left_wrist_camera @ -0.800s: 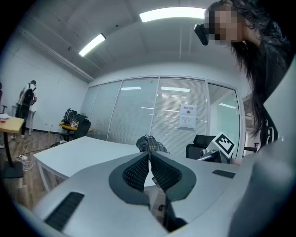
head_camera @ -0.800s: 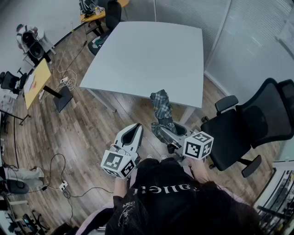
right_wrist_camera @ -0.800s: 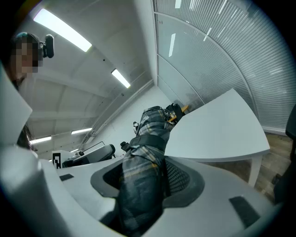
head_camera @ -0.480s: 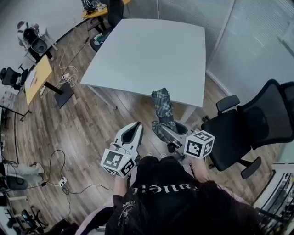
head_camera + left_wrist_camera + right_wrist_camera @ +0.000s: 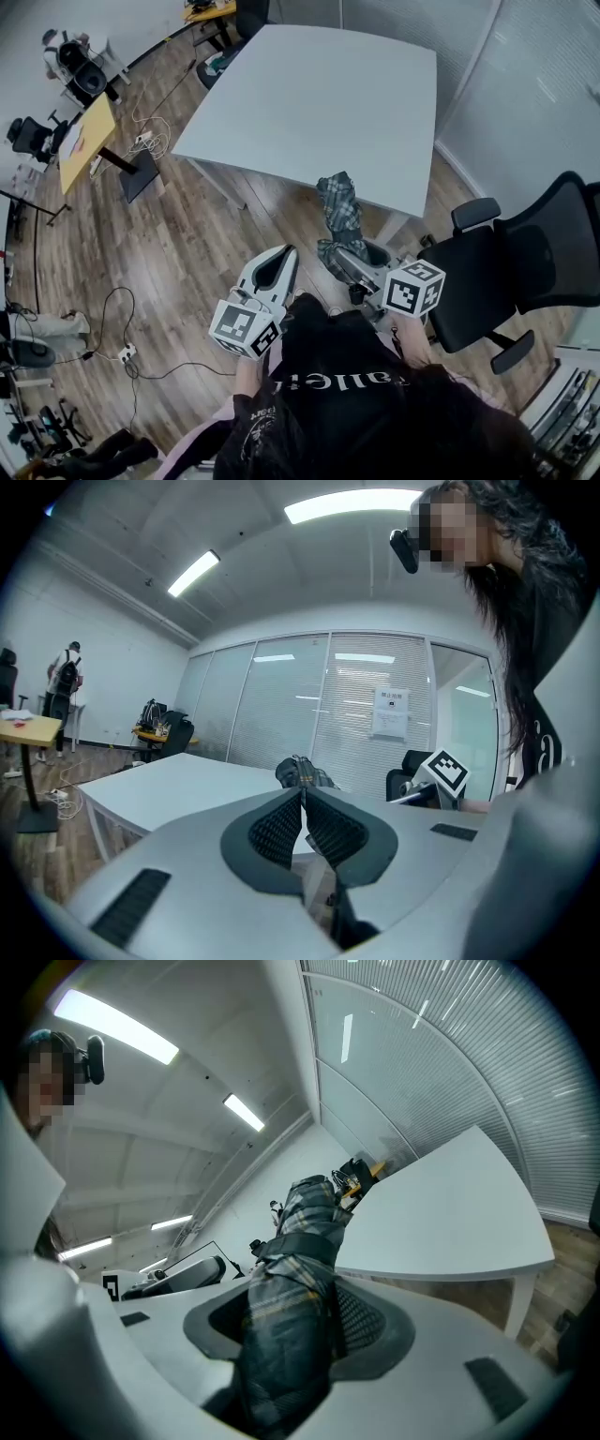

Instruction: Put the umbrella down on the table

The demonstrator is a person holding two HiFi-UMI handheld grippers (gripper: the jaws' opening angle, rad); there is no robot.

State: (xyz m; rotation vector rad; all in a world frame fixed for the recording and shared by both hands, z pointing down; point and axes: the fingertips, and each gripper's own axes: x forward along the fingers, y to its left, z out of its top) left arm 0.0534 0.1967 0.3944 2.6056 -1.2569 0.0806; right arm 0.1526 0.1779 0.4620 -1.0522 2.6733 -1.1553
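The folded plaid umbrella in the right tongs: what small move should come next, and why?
Probably carry the right tongs forward over the white table: they grip the folded plaid umbrella, which hangs in the air near the table's edge, not yet resting on it.

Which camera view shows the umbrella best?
The right gripper view: the folded plaid umbrella fills the middle, clamped in the right gripper, with its strap visible. The head view shows it small, from above. The left gripper view shows only its tip above the shut left gripper.
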